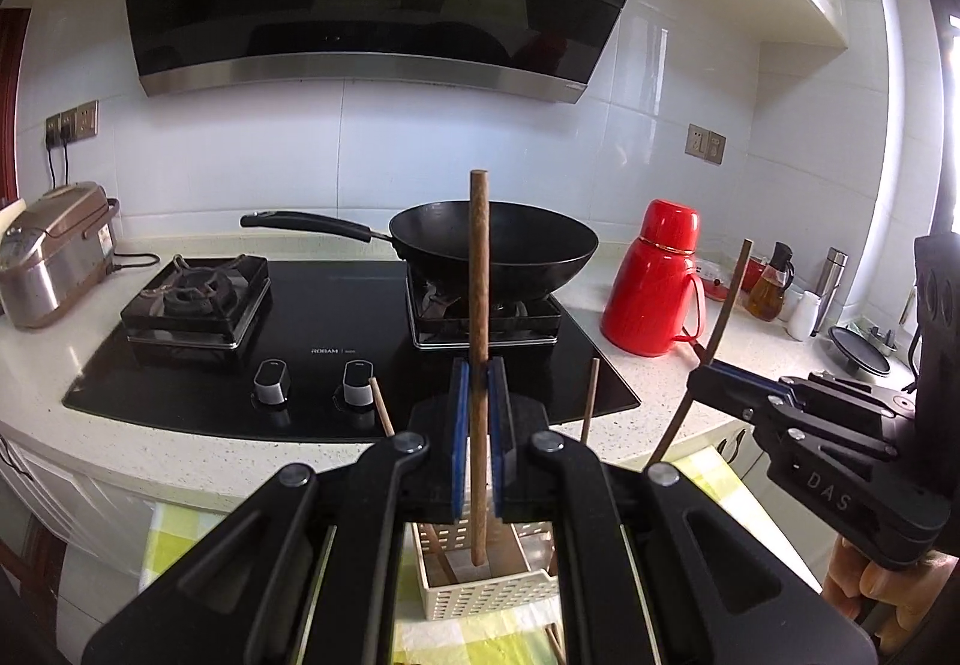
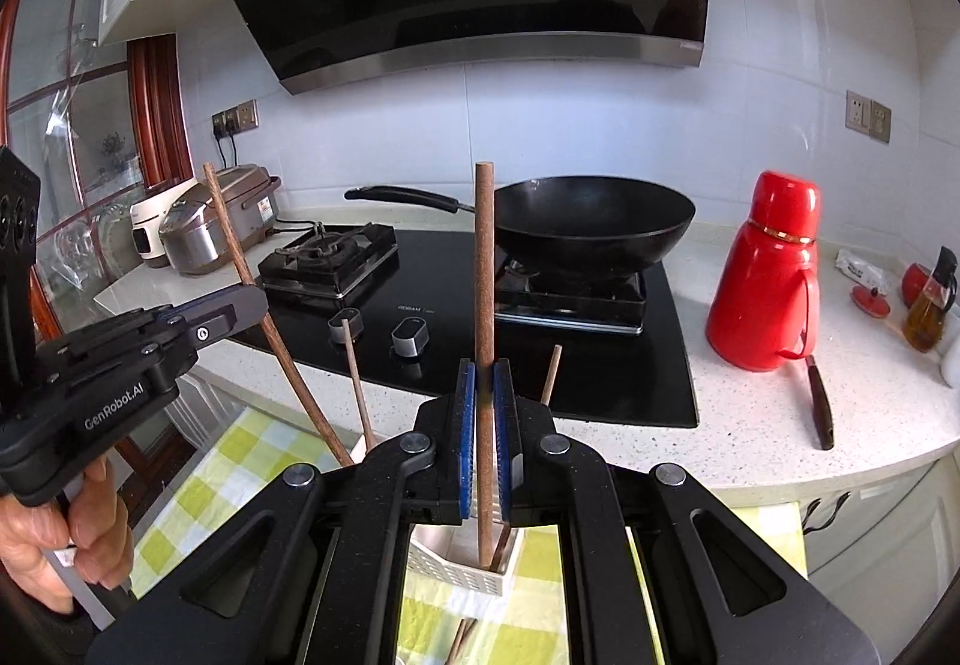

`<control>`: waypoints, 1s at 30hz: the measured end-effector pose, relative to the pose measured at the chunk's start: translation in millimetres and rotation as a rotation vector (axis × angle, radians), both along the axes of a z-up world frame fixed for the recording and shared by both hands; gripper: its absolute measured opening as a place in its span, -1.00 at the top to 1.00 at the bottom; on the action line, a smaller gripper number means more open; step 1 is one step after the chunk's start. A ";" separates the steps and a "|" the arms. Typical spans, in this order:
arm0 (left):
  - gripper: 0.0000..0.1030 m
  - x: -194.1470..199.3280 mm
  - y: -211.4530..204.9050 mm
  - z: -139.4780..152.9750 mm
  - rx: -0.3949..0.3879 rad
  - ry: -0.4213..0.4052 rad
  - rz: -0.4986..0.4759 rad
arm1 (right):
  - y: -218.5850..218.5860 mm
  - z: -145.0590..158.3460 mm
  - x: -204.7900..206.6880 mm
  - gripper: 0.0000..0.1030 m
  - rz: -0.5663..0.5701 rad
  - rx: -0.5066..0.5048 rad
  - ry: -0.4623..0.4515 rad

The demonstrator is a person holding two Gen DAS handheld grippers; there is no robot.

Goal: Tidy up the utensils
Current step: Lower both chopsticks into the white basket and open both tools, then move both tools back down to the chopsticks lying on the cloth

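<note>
While each clamps an upright wooden chopstick, the left gripper [image 1: 478, 395] and right gripper [image 2: 483, 395] hang above the white basket [image 1: 480, 593] at six o'clock

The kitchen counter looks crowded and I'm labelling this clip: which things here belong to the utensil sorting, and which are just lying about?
In the job:
- left gripper, shut on a chopstick
- right gripper, shut on another chopstick
- white slotted holder

Lying about:
- wok
- red thermos
- rice cooker
- oil bottle
</note>
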State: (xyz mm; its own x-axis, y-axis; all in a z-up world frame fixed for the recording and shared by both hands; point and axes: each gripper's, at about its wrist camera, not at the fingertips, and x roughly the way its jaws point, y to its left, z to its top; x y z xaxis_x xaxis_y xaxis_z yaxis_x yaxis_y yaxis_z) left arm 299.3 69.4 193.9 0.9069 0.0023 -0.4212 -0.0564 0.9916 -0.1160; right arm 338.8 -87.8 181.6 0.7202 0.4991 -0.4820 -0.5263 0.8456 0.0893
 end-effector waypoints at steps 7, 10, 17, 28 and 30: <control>0.88 11.6 1.7 -21.2 -0.007 0.023 0.003 | 11.9 -18.9 11.1 0.87 0.006 -0.004 0.016; 0.88 16.8 2.5 -31.0 -0.013 0.043 0.006 | 15.6 -28.9 16.2 0.87 0.007 -0.011 0.033; 0.88 26.5 5.7 -54.5 -0.029 0.100 0.002 | 24.9 -52.2 24.0 0.87 0.021 -0.053 0.095; 0.79 39.3 14.2 -79.7 -0.048 0.198 0.007 | 28.5 -75.0 34.7 0.73 -0.002 -0.086 0.158; 0.79 37.1 15.8 -80.2 -0.052 0.195 0.007 | 25.9 -75.5 34.1 0.72 -0.007 -0.081 0.158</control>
